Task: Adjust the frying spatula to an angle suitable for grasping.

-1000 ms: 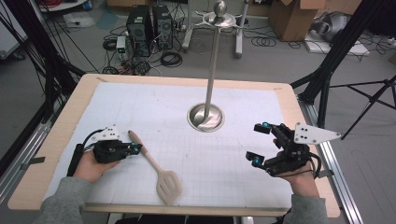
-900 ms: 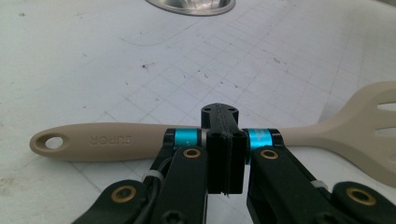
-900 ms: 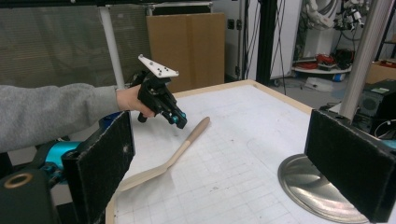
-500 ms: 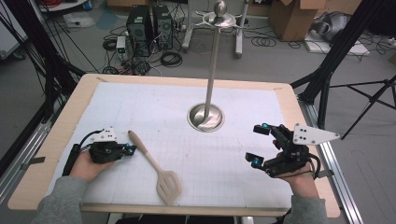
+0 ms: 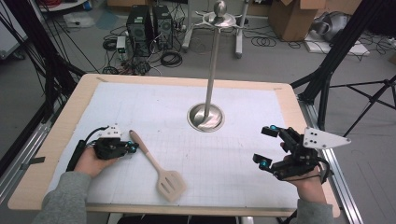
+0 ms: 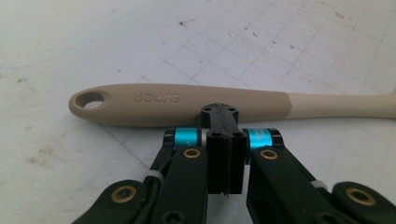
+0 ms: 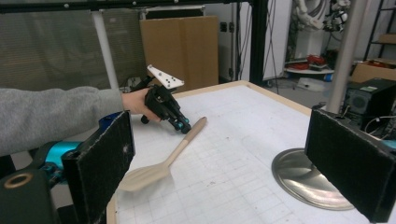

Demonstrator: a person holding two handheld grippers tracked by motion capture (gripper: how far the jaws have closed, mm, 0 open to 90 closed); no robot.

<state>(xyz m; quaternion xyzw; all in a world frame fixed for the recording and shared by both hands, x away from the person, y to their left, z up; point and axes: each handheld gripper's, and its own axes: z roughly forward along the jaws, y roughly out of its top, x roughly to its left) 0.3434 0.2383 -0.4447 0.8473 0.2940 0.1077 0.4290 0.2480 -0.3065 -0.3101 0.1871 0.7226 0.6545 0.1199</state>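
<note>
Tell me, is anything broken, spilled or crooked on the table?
Nothing stands out. The beige slotted spatula lies flat and whole on the white grid mat, the tall silver metal stand is upright, and nothing is spilled. The mat just has small dirt specks.

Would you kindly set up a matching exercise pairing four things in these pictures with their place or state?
Things:
1. spatula
2. metal stand
3. left tongs
4. right tongs

States:
A. jaws wide apart, above the mat near its right edge
B. jaws closed together, tips right beside the handle
C. upright, round base in the middle of the mat
D. lying flat, beige, a hole at the handle end

Pairs: 1-D, 2-C, 3-B, 4-A
</note>
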